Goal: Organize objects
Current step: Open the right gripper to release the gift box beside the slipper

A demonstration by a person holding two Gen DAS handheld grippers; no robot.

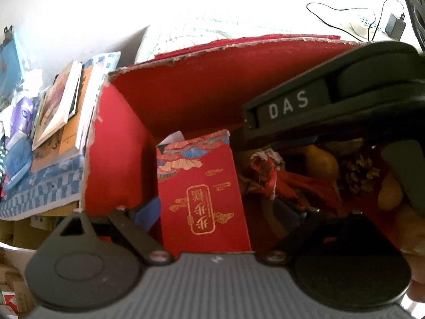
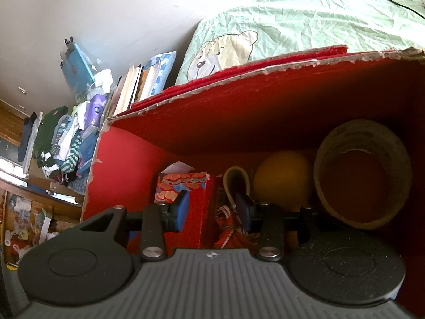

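1. While both tools reach inside the torn-edged red box, the left gripper has its fingers spread wide around the red envelope.
2. The right gripper is spread too, with free room between its fingers; the envelope touches its left finger.

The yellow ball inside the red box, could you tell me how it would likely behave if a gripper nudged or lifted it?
The yellow ball looks smooth and round, so a nudge would probably roll it. It sits wedged between the tape roll and a curved slipper-like item, which may limit that. Its curved surface could slip between flat pads; weight cannot be judged.
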